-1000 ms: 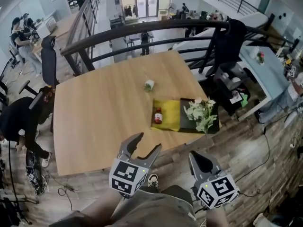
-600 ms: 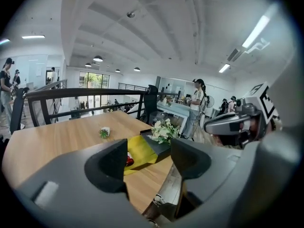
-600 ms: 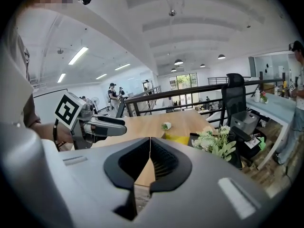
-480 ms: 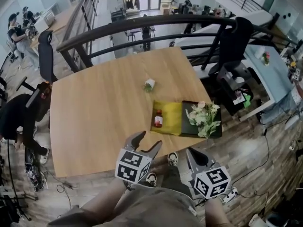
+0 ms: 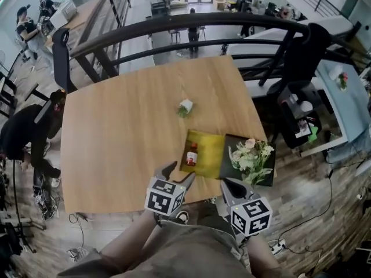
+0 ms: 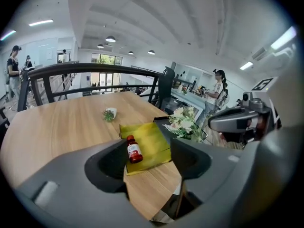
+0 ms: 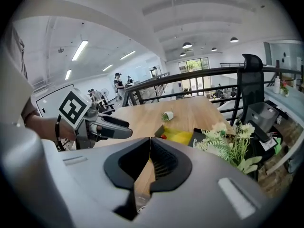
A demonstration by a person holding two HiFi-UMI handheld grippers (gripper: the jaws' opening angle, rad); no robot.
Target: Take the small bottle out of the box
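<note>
The small bottle (image 5: 191, 155) lay on its side inside the shallow yellow box (image 5: 207, 148), its red cap pointing toward the far edge of the counter (image 5: 116, 138). The box sat by the counter's near edge, toward the right corner. A red label with a pale patch wrapped the bottle, but the writing on it was too small to read.

Just beside the box on its right was a black tray (image 5: 227, 165) bearing a bunch of white and green flowers (image 5: 250, 158). A small white pot (image 5: 185, 107) holding a green plant lay tipped over near the middle of the counter, well apart from the box.

The left claw (image 5: 179, 172) hovered over the near edge of the counter, short of the box. Its jaws stood apart with nothing between them. In the left gripper view the bottle (image 6: 134, 150) showed beyond the gap, untouched.

The right claw (image 5: 226, 183) hung off the near edge beside the left one. Its jaws were closed tip to tip and held nothing.

Each claw carried a cube (image 5: 164, 197) with black-and-white square markers, which bore no readable words.

A dark railing (image 5: 191, 25) ran past the counter's far edge.
</note>
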